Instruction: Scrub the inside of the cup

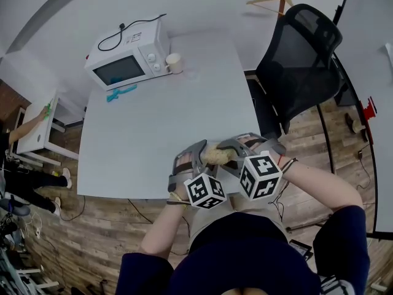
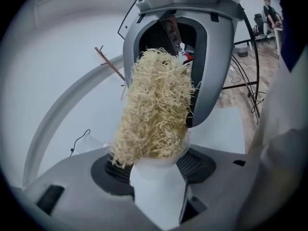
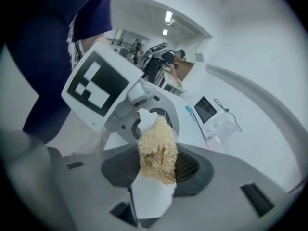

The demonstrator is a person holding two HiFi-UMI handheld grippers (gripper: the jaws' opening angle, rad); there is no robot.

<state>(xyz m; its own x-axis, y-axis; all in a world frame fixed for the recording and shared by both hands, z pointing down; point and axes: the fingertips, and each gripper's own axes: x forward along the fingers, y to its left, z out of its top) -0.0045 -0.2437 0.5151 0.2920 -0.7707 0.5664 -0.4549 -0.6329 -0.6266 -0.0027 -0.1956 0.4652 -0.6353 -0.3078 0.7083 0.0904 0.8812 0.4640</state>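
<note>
Both grippers are held close together over the front edge of the white table [image 1: 159, 140]. A pale, see-through cup [image 2: 184, 147] sits between the jaws of my left gripper [image 2: 159, 165], which is shut on it. A straw-coloured loofah scrubber [image 2: 156, 109] sticks into the cup's mouth. My right gripper [image 3: 153, 177] is shut on the other end of the loofah [image 3: 158, 150] and faces the left gripper [image 3: 137, 112], where the cup [image 3: 146, 119] shows pale. In the head view the loofah [image 1: 216, 154] bridges the two grippers and the cup is hard to make out.
A white microwave [image 1: 126, 60] stands at the table's far left corner, with a beige cup [image 1: 174, 62] beside it and a blue item [image 1: 121, 93] in front. A black office chair [image 1: 301, 54] stands at the right. A person's arm [image 1: 27, 128] reaches over a small table at the far left.
</note>
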